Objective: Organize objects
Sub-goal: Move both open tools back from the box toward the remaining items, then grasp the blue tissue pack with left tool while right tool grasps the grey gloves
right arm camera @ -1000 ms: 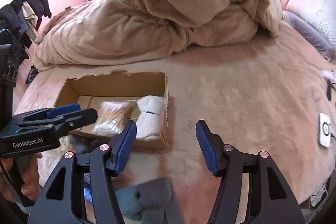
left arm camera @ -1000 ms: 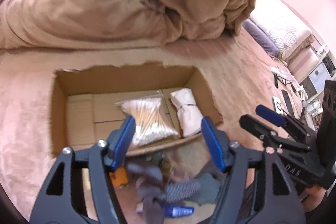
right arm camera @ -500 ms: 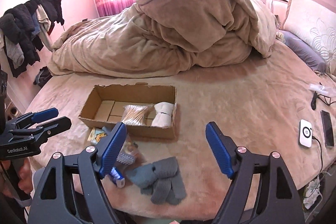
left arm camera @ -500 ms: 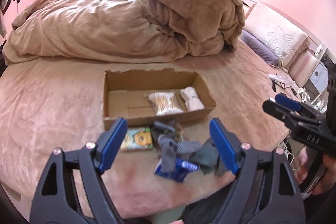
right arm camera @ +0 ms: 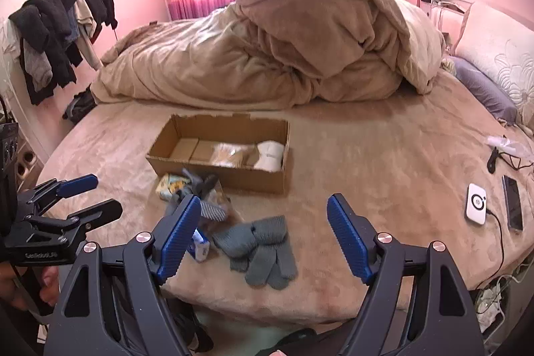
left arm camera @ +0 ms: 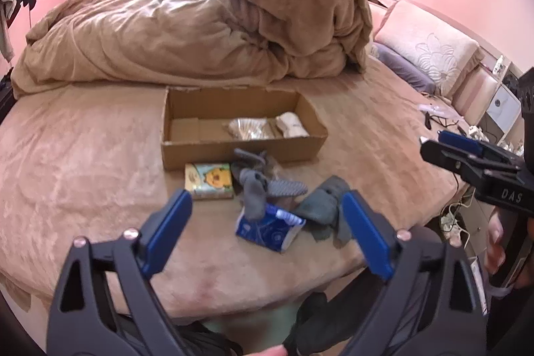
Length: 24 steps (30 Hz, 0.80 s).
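Note:
An open cardboard box [left arm camera: 243,152] [right arm camera: 233,177] sits on the bed and holds a bag of cotton swabs [left arm camera: 250,129] and a white cloth roll [left arm camera: 293,125]. In front of it lie a yellow tissue pack [left arm camera: 210,181], grey socks [left arm camera: 253,186], a blue packet [left arm camera: 267,227] and grey gloves [left arm camera: 323,206] [right arm camera: 263,247]. My left gripper [left arm camera: 267,242] is open and empty, held back above the bed's near edge. My right gripper [right arm camera: 263,239] is open and empty, above the gloves.
A heaped tan duvet [left arm camera: 200,32] fills the far side of the bed. Pillows [right arm camera: 494,62] lie at the right. A white charger [right arm camera: 476,203] and a phone [right arm camera: 513,202] lie on the bed's right edge. Clothes [right arm camera: 56,29] hang at the left.
Both grippers have pulled back and up from the box to the bed's near edge. The box and loose items now look smaller and farther off. Both stayed open.

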{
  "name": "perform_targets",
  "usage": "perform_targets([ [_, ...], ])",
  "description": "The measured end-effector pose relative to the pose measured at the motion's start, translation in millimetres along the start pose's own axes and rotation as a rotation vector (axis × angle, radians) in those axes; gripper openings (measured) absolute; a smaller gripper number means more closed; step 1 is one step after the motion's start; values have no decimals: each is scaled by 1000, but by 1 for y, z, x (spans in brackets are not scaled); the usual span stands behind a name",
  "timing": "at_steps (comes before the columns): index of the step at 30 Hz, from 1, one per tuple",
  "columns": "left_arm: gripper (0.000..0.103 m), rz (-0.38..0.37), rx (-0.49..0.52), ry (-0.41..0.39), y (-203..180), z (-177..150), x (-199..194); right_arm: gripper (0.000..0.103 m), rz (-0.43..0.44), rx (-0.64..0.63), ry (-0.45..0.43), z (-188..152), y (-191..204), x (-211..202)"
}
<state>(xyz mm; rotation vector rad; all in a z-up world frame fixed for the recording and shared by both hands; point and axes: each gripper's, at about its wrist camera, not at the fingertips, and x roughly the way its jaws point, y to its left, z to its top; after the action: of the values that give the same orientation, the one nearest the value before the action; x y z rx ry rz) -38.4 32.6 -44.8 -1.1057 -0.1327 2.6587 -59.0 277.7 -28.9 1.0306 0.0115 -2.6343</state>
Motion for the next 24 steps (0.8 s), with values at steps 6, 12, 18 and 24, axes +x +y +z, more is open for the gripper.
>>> perform_targets([
  [6,93,24,-39,29,7,-24,28,81,23,1,63,-19,-2,22],
  [12,93,27,-3,60,3,-40,53,81,36,20,99,-32,-9,43],
  [18,93,11,1,102,1,-50,83,81,51,31,136,-40,-13,68],
  [24,93,13,-15,148,2,-62,115,81,62,44,173,-47,-18,93],
])
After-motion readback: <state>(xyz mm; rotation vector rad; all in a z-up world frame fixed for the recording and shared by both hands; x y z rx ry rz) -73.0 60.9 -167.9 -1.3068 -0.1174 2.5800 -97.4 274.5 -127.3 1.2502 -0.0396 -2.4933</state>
